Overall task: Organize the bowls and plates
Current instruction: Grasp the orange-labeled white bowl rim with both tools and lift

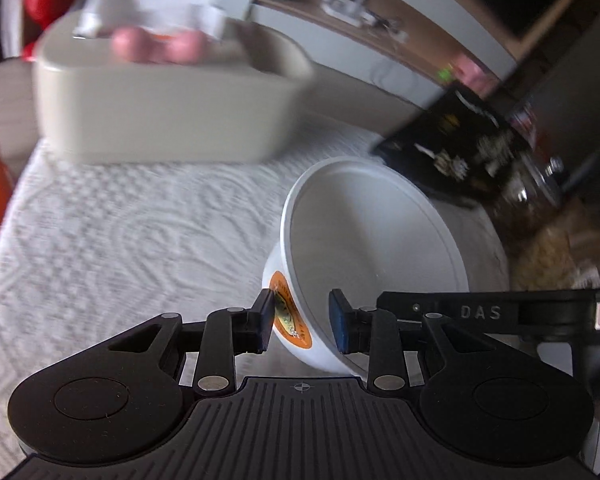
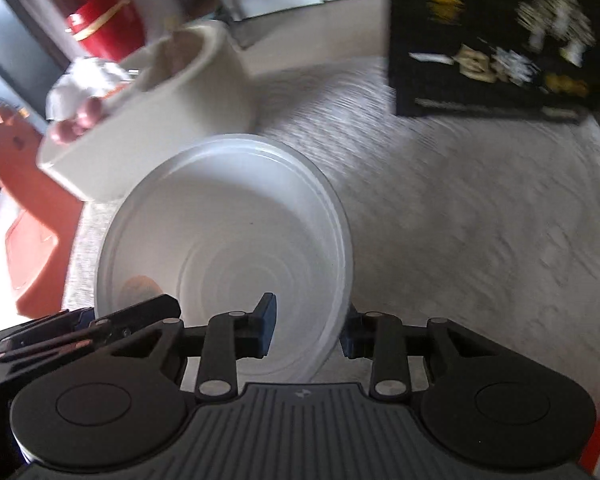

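the rim of the white bowl (image 1: 376,248) is pinched by the left fingers (image 1: 302,322), one pad outside on the orange label (image 1: 290,314), one inside, so the bowl is held tipped off the textured worktop (image 1: 120,240). the opposite wall of the bowl (image 2: 228,232) is clamped by the right fingers (image 2: 308,330), straddling the rim at five o'clock, probably to steady it. both tools are pitched steeply downward. at eleven o'clock a beige container (image 2: 160,120) is seen, and at one o'clock a black box (image 2: 496,40), well apart.
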The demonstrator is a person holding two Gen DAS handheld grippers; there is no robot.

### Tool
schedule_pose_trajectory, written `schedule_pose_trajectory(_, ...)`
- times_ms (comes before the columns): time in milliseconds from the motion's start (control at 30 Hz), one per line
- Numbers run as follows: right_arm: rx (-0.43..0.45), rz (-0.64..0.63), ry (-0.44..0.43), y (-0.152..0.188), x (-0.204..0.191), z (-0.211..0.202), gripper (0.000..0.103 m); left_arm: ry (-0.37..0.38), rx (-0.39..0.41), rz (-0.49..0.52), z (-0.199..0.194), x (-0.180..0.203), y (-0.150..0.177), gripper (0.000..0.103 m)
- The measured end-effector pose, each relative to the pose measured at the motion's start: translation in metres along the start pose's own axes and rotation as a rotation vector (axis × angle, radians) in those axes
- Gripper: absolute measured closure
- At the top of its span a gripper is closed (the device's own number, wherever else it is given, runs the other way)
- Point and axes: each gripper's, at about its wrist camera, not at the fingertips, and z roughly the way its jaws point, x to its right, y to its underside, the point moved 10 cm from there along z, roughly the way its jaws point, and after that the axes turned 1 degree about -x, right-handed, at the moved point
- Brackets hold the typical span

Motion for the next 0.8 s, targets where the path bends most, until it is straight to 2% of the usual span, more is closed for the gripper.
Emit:
schedule_pose_trajectory(133, -0.048, 0.071, -0.004, 0.01, 0.025, 0.012, 0.069, -0.003, -0.044, 0.03, 0.018, 0.01, 0.014, 0.07)
schedule_pose_trajectory(267, -0.136, 0.136, -0.063, 0.025, 0.029, 0.025, 0.067, -0.019, -0.062, 0.036, 0.024, 0.011, 0.019, 0.07)
schedule_pose_trajectory(333, -0.138, 0.138, -0.06, 0.028, 0.027, 0.023, 0.066, -0.013, -0.068, 0.031, 0.02, 0.012, 0.02, 0.07)
schedule_pose_trajectory(400, -0.112, 0.122, -0.044, 0.028, 0.025, 0.012, 0.066, 0.015, -0.06, 0.03, 0.011, 0.019, 0.018, 0.07)
schedule_pose_trajectory(500, -0.044, 0.101, -0.052, 0.026, 0.023, -0.024, 0.066, 0.089, -0.002, 0.042, -0.021, 0.034, 0.01, 0.07)
schedule_pose_trajectory(633, 0.037, 0.072, -0.046, 0.039, 0.026, -0.084, 0.066, 0.247, 0.048, 0.061, -0.075, 0.06, 0.011, 0.07)
schedule_pose_trajectory(733, 0.085, 0.047, -0.051, 0.062, 0.028, -0.126, 0.066, 0.289, 0.067, 0.125, -0.105, 0.081, 0.025, 0.07)
schedule_pose_trajectory(800, 0.099, 0.028, -0.036, 0.082, 0.031, -0.144, 0.066, 0.296, 0.04, 0.136, -0.113, 0.089, 0.041, 0.071)
